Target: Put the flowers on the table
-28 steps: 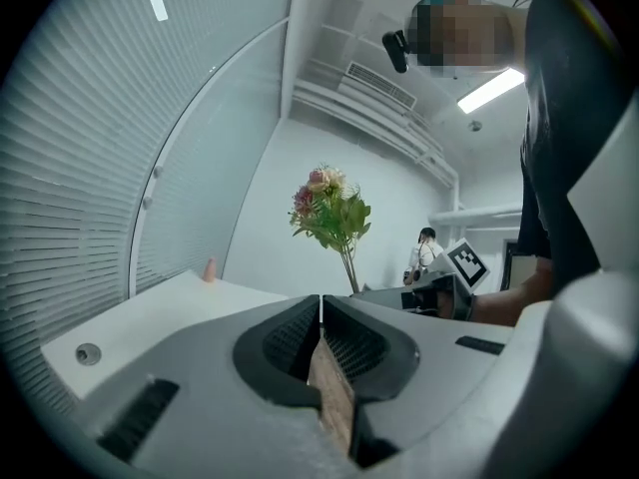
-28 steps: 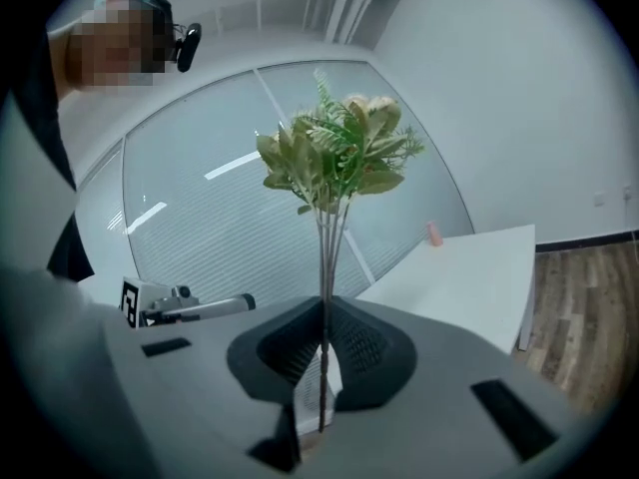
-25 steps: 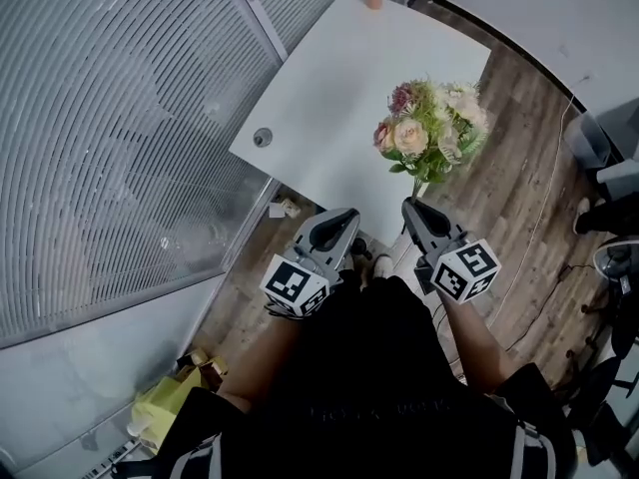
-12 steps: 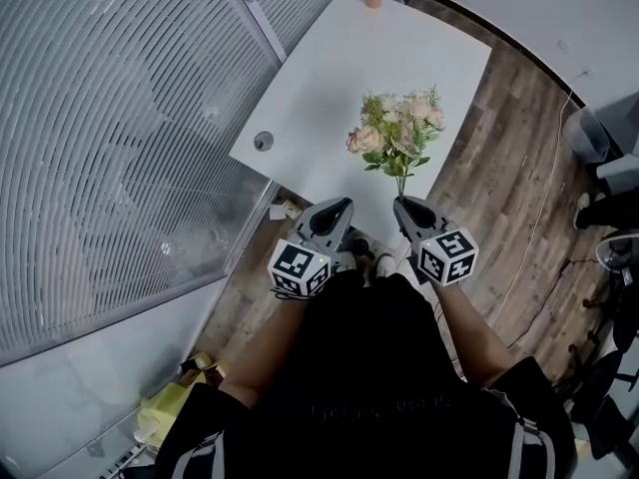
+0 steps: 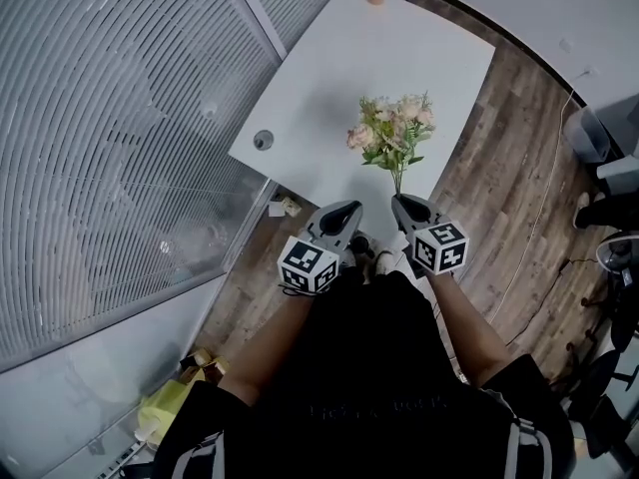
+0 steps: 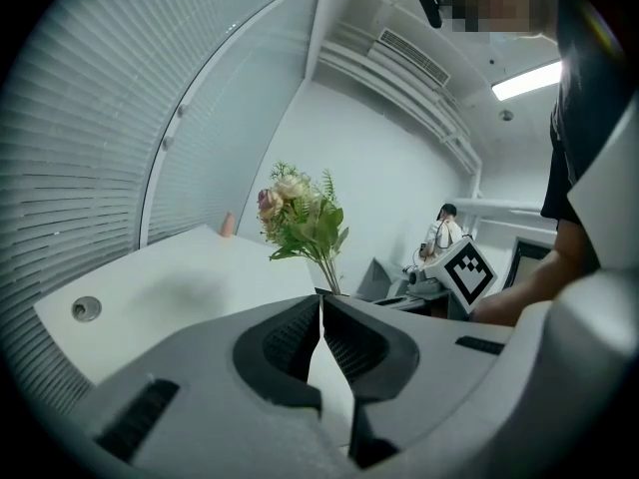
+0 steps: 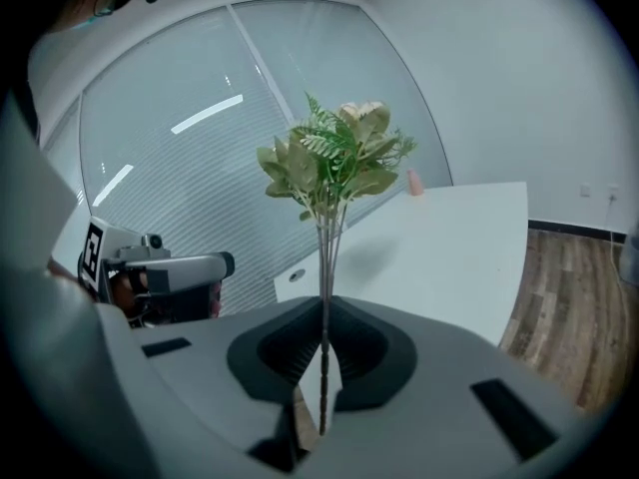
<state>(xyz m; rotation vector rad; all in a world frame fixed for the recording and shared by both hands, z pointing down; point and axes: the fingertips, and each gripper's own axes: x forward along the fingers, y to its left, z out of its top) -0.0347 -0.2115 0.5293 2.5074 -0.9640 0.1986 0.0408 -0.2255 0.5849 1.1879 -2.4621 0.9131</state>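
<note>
The white counter [image 5: 339, 68] fills the upper middle of the head view. The flowers [image 5: 389, 133] stand upright over its near edge, at centre frame, stems pinched in the closed right gripper [image 5: 403, 204]. The left gripper [image 5: 345, 211], beside it, is closed on nothing. Best to lay the bunch down well in from the edge before letting go.

an office room: a long white table [image 5: 379, 58] with a cable hole [image 5: 263, 140] near its edge, a glass wall with slatted blinds [image 5: 110, 118], wood-pattern floor [image 5: 519, 168], a ceiling strip light [image 6: 529, 80] and air vent [image 6: 409, 58], a person at a desk [image 6: 439, 236] beyond.
</note>
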